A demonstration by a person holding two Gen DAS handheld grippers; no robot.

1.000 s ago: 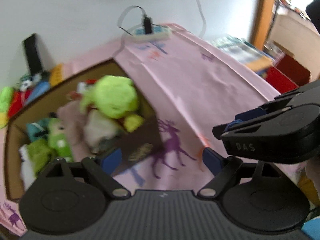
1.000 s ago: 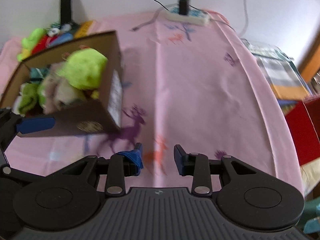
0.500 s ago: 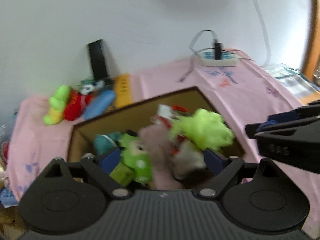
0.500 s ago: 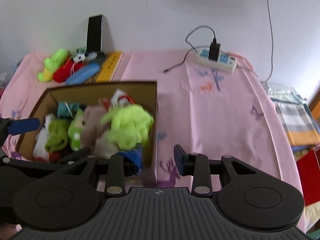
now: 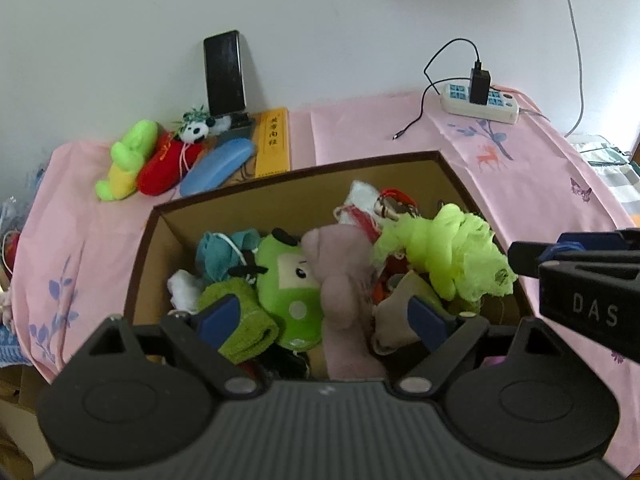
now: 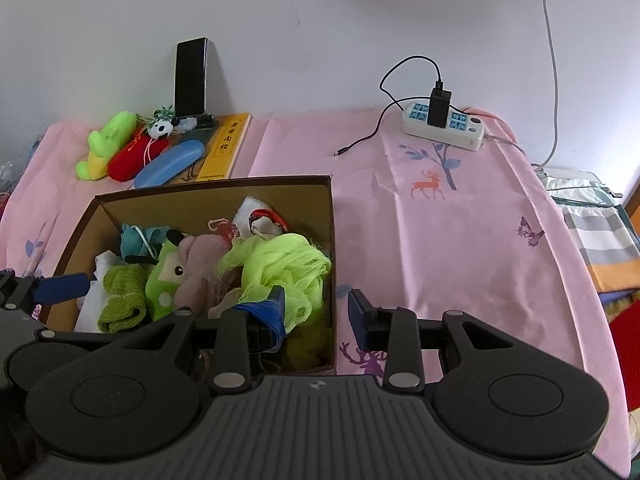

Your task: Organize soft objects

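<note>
A brown cardboard box (image 5: 149, 264) (image 6: 326, 216) on the pink cloth holds several soft toys: a neon green mesh pouf (image 5: 452, 256) (image 6: 284, 268), a green plush (image 5: 288, 284), a pinkish-grey plush (image 5: 344, 276), a green knitted piece (image 5: 240, 316) and a teal item (image 5: 218, 252). My left gripper (image 5: 324, 316) hangs open over the box's near side with nothing held. My right gripper (image 6: 316, 312) is open too, its fingers standing either side of the box's right wall as seen from above. Behind the box lie a green-yellow plush (image 5: 124, 160), a red plush (image 5: 168, 160) and a small panda (image 5: 194, 130).
A blue case (image 5: 218, 166), a yellow book (image 5: 274, 142) and a black phone (image 5: 224, 74) leaning on the wall sit behind the box. A power strip (image 6: 444, 126) with a plugged charger and loose cable lies at the back right. The cloth's right edge (image 6: 576, 264) drops off beside folded fabrics.
Both views have swung from the box's front corner and cloth to looking down into the box from higher up. The left view has rolled level. Neither gripper's gap has changed.
</note>
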